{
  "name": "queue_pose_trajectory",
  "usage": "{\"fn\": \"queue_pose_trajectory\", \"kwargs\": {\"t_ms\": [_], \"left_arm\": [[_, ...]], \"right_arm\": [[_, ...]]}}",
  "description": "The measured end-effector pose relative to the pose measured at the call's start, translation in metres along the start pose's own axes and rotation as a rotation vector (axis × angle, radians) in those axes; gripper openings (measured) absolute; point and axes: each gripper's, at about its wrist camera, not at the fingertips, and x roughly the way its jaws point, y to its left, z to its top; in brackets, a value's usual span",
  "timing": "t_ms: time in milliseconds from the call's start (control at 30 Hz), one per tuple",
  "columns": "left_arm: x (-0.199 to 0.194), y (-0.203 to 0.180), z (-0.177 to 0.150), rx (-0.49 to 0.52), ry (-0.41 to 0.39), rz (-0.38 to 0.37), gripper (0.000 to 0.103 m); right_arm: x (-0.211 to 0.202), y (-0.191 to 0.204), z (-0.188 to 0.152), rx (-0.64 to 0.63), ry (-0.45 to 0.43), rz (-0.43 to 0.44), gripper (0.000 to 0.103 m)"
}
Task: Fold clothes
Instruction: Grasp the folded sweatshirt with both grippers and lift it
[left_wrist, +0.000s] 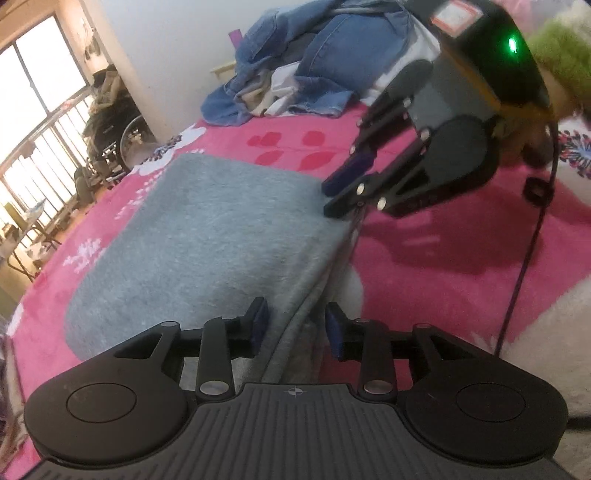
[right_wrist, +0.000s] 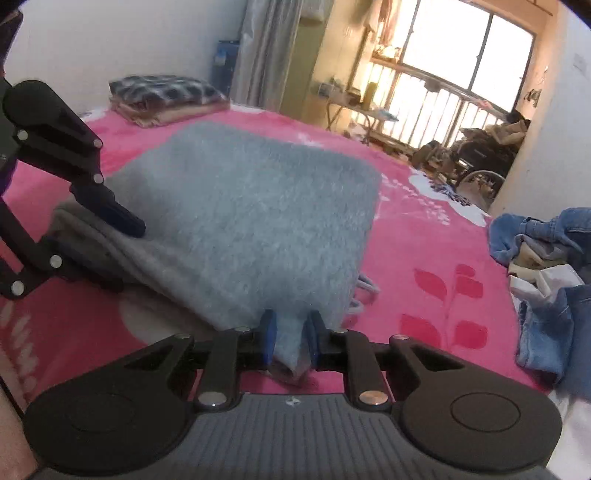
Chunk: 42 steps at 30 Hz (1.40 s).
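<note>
A folded grey fleece garment (left_wrist: 207, 236) (right_wrist: 251, 206) lies on the pink floral blanket (left_wrist: 443, 251) (right_wrist: 424, 236). My left gripper (left_wrist: 295, 328) stands open with the garment's near edge running between its blue pads (left_wrist: 258, 325). In the right wrist view the left gripper (right_wrist: 123, 258) straddles the garment's left edge, one finger above the cloth and one below. My right gripper (right_wrist: 290, 339) is shut on a pinched corner of the grey garment. Seen from the left wrist view, the right gripper (left_wrist: 328, 199) meets the garment's far corner.
A heap of blue jeans and pale clothes (left_wrist: 295, 74) (right_wrist: 546, 277) lies on the blanket beyond the garment. A folded stack topped with plaid (right_wrist: 166, 99) sits near the wall. A black cable (left_wrist: 517, 288) trails from the right gripper. A green fuzzy sleeve (left_wrist: 561, 48) shows behind it.
</note>
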Motion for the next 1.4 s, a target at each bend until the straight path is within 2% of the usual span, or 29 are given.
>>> {"fn": "queue_pose_trajectory", "kwargs": {"t_ms": [33, 133, 233, 333, 400, 500, 600, 633, 733, 800, 833, 900, 933, 967, 1000, 1067, 1133, 1200, 1267, 1333, 1400], "left_arm": [[-0.002, 0.003, 0.002, -0.014, 0.009, -0.001, 0.037], [-0.018, 0.025, 0.01, -0.154, 0.017, -0.038, 0.037], [-0.034, 0.047, 0.012, -0.335, -0.004, -0.081, 0.037], [-0.04, 0.067, 0.007, -0.508, -0.013, -0.102, 0.037], [-0.031, 0.067, 0.004, -0.534, 0.025, -0.071, 0.036], [-0.007, 0.053, -0.004, -0.493, 0.109, -0.059, 0.037], [0.0, 0.034, -0.009, -0.399, 0.093, -0.01, 0.038], [-0.001, 0.033, -0.01, -0.396, 0.089, -0.006, 0.038], [-0.006, 0.039, -0.01, -0.421, 0.083, -0.01, 0.038], [-0.016, 0.049, -0.009, -0.464, 0.08, -0.021, 0.039], [-0.022, 0.055, -0.009, -0.498, 0.071, -0.018, 0.042], [-0.034, 0.075, -0.015, -0.607, 0.053, 0.02, 0.053], [-0.039, 0.085, -0.019, -0.663, 0.045, 0.041, 0.063], [-0.044, 0.095, -0.023, -0.72, 0.036, 0.062, 0.072], [-0.046, 0.105, -0.03, -0.782, 0.037, 0.078, 0.075], [-0.04, 0.125, -0.049, -0.916, 0.071, 0.076, 0.079], [-0.027, 0.139, -0.066, -1.025, 0.117, 0.04, 0.08], [-0.015, 0.149, -0.081, -1.125, 0.128, -0.028, 0.08], [-0.005, 0.155, -0.094, -1.206, 0.122, -0.106, 0.08], [0.003, 0.158, -0.102, -1.254, 0.1, -0.194, 0.08], [0.01, 0.156, -0.108, -1.271, 0.088, -0.233, 0.079]], "right_arm": [[-0.005, -0.003, 0.008, -0.011, 0.0, -0.001, 0.018], [-0.021, -0.013, 0.026, 0.01, -0.022, -0.006, 0.018], [-0.027, -0.026, 0.043, 0.099, -0.078, 0.015, 0.019], [-0.014, -0.018, 0.052, 0.109, -0.072, 0.048, 0.017], [-0.007, -0.01, 0.051, 0.1, -0.071, 0.067, 0.017], [0.007, 0.003, 0.044, 0.082, -0.041, 0.076, 0.017], [0.009, 0.005, 0.043, 0.071, -0.033, 0.073, 0.017], [0.009, 0.005, 0.042, 0.067, -0.03, 0.072, 0.017], [0.012, 0.007, 0.042, 0.056, -0.022, 0.068, 0.016], [0.006, -0.003, 0.05, 0.114, -0.037, 0.071, 0.017], [0.004, -0.014, 0.055, 0.172, -0.05, 0.072, 0.019], [0.007, -0.043, 0.059, 0.332, -0.046, 0.087, 0.041], [0.01, -0.057, 0.061, 0.416, -0.041, 0.096, 0.051], [0.015, -0.073, 0.058, 0.504, -0.03, 0.124, 0.053], [0.022, -0.091, 0.053, 0.595, -0.013, 0.165, 0.054], [0.039, -0.123, 0.041, 0.773, 0.033, 0.258, 0.077], [0.065, -0.148, 0.022, 0.926, 0.109, 0.369, 0.079], [0.092, -0.165, 0.003, 1.04, 0.165, 0.478, 0.08], [0.119, -0.175, -0.01, 1.112, 0.206, 0.596, 0.083], [0.14, -0.175, -0.008, 1.109, 0.212, 0.691, 0.088], [0.16, -0.175, -0.004, 1.094, 0.209, 0.778, 0.091]]}}
